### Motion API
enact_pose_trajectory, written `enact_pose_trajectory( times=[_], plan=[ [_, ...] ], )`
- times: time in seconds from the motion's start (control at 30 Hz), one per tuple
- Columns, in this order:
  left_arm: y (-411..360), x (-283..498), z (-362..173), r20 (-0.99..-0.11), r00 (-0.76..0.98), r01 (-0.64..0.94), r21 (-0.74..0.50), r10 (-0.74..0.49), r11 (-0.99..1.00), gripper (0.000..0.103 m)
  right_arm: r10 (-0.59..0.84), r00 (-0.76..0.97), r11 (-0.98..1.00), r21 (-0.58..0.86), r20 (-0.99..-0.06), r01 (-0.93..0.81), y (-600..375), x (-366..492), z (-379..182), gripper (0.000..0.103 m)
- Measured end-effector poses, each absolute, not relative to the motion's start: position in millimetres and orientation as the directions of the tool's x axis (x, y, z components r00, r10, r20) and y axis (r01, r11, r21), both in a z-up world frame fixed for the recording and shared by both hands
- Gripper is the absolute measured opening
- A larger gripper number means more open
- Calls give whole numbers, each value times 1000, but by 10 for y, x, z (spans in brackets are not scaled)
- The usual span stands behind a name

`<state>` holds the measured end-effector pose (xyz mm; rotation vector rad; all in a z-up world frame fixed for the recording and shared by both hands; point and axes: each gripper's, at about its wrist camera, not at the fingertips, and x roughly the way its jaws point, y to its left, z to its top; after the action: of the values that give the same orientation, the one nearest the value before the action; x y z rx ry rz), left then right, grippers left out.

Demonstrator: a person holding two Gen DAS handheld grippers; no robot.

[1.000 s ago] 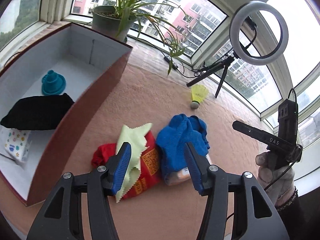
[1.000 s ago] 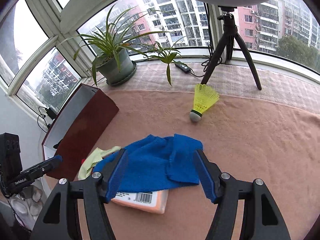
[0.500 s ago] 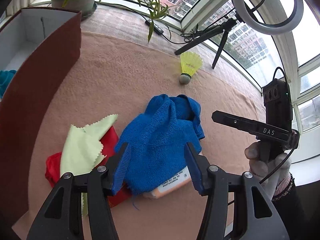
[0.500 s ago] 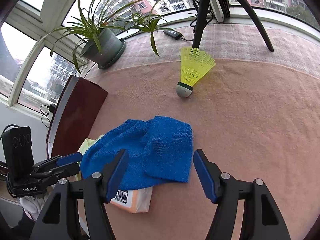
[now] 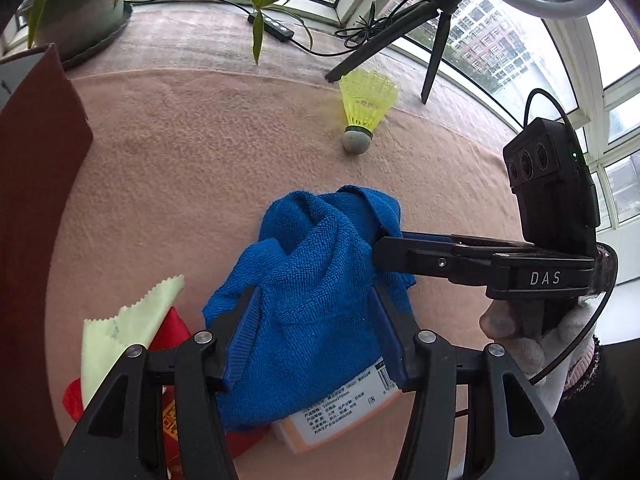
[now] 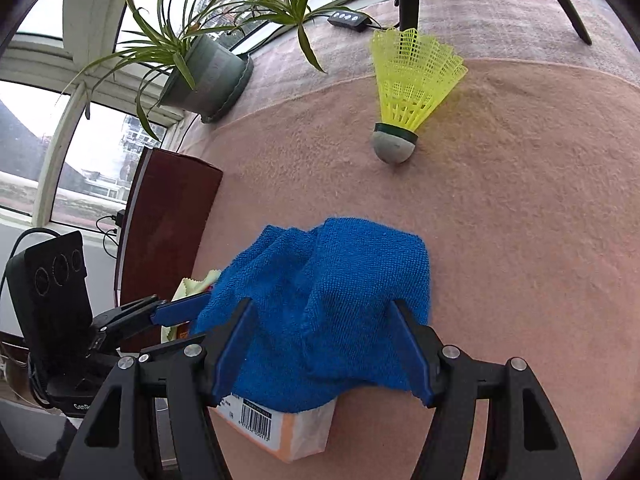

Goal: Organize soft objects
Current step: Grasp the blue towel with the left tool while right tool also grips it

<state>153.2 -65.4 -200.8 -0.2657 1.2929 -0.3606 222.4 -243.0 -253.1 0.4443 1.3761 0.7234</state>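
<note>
Blue towel (image 5: 316, 292) lay bunched between both sets of jaws, draped over an orange-and-white packet (image 6: 276, 424) that stuck out beneath it toward the cameras. Over the last second both grippers had dropped and closed in on it: a second earlier the left gripper (image 5: 316, 332) framed the red pouch and pale green cloth with the towel on its right, now the towel filled its gap. The right gripper (image 6: 320, 344) had also come down, from well above the towel to straddling it. Both jaws stood apart, same width as before, pads either side of the fabric; contact looked light at most, hard to call through the fisheye. Read: two-handed pick of the towel is set up, no clamp yet, so the towel is still unsorted.

Left of the left jaws: pale green cloth (image 5: 124, 332) lying on the red pouch (image 5: 168, 364), both partly under the towel edge. Further left, the brown box (image 5: 36, 208), wall only in view. Ahead of the jaws, well clear: yellow shuttlecock (image 6: 408, 92) on its side.

Worktop (image 5: 200, 152) was covered in a pinkish fleece blanket. Behind it: potted spider plant (image 6: 208, 76), tripod legs (image 5: 436, 44) of a ring light, an inline cable remote (image 5: 272, 28), then a bay window onto apartment blocks. A gloved hand (image 5: 532, 340) held the right gripper.
</note>
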Motion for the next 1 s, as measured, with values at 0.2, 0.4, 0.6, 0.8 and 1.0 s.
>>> enact_pose_trajectory(
  times=[0.2,0.4,0.6,0.8,1.0],
  plan=[
    [-697,1693,-2144,-887,221,104,-392,-405,914,52,723,15,684,714,-690,-151,-2413,2283,-2631,63],
    [-707,1789,-2231,-887,227,96,-391,-403,915,41,734,5,674,727,-679,-135,-2399,2314,-2666,62],
    [-714,1808,-2247,-881,239,100,-396,-408,913,34,735,-6,672,731,-678,-117,-2421,2352,-2698,48],
    [-747,1810,-2208,-878,255,116,-387,-404,915,24,743,-23,664,741,-669,-104,-2365,2366,-2727,24],
    [-746,1784,-2122,-865,272,119,-405,-422,906,19,752,-5,654,746,-659,-124,-2323,2319,-2607,12]
  ],
)
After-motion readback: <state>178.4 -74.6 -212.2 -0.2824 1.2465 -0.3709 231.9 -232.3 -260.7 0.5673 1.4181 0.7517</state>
